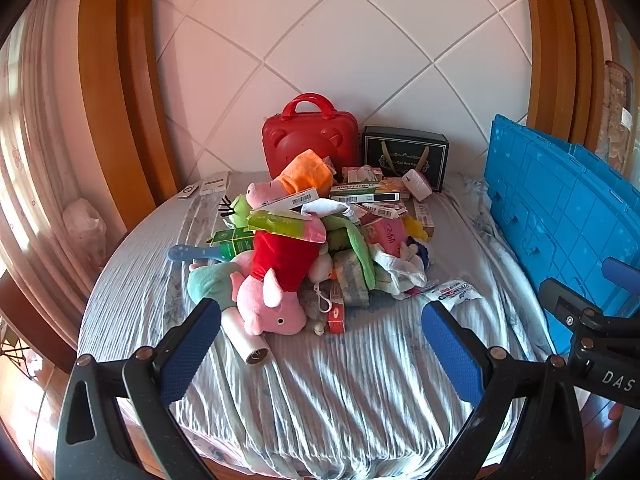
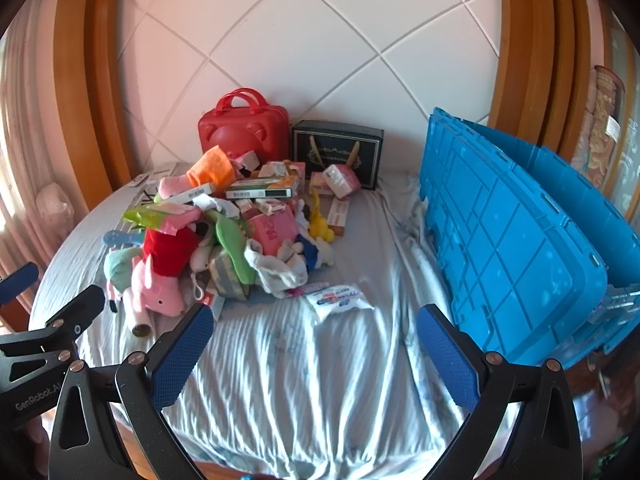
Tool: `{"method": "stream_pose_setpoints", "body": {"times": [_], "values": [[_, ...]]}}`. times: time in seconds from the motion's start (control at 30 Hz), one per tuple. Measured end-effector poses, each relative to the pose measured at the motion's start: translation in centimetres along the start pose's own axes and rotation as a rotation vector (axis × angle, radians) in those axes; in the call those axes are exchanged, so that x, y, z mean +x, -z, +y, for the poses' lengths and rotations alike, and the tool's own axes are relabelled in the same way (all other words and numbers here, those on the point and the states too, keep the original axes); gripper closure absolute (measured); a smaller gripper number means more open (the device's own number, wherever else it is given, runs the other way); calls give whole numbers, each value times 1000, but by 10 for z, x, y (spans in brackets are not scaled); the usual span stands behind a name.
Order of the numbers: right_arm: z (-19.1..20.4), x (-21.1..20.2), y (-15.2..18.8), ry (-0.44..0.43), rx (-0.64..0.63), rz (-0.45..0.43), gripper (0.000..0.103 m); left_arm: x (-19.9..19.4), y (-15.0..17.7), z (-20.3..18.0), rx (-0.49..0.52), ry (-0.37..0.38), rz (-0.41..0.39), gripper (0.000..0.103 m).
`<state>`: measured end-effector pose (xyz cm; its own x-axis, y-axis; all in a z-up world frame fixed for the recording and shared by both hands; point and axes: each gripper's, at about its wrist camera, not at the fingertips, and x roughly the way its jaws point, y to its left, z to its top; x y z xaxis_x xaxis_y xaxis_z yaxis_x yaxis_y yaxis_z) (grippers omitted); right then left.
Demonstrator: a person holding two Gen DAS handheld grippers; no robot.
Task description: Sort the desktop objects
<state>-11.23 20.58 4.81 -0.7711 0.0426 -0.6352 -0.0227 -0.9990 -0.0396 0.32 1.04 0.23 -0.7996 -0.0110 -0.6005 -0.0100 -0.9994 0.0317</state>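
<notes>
- The left tongs (image 1: pixel 320 344) stand wide apart with nothing between their blue-padded fingers (image 1: pixel 188 350), tilted down over the near part of the worktop.
- The right tongs (image 2: pixel 316 346) are equally wide and empty, hovering beside them to the right; each pair shows at the edge of the other's view.
- Under both lies the wrinkled pale blue-and-white cloth (image 1: pixel 340 380) that covers the round worktop.
- Just beyond the right tongs, a white plastic packet with blue and red print (image 2: pixel 340 300) lies alone on the cloth.
- Further out, at the middle of the worktop, sits the heap of mixed desktop objects (image 1: pixel 320 240): soft toys, small cardboard boxes, cloths.
- At the heap's near left edge a pink plush pig in a red dress (image 1: pixel 276 292) lies head towards the tongs, with a white cylinder (image 1: pixel 248 340) touching it.
- An orange cloth (image 1: pixel 306 174) tops the far side of the heap.
- Behind the heap, against the white tiled wall, stand a red hard case with a handle (image 1: pixel 312 132) and, just to its right, a black gift box (image 1: pixel 404 152).
- A large blue plastic crate (image 2: pixel 512 232) with its lid raised fills the right side.
</notes>
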Motion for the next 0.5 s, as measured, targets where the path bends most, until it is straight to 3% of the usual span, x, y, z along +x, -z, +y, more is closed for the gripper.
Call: {"method": "stream_pose_setpoints", "body": {"times": [0.5], "values": [[-2,9,1,-7,8,19,0,5,-1,-3,-7,-26,17,1]]}}
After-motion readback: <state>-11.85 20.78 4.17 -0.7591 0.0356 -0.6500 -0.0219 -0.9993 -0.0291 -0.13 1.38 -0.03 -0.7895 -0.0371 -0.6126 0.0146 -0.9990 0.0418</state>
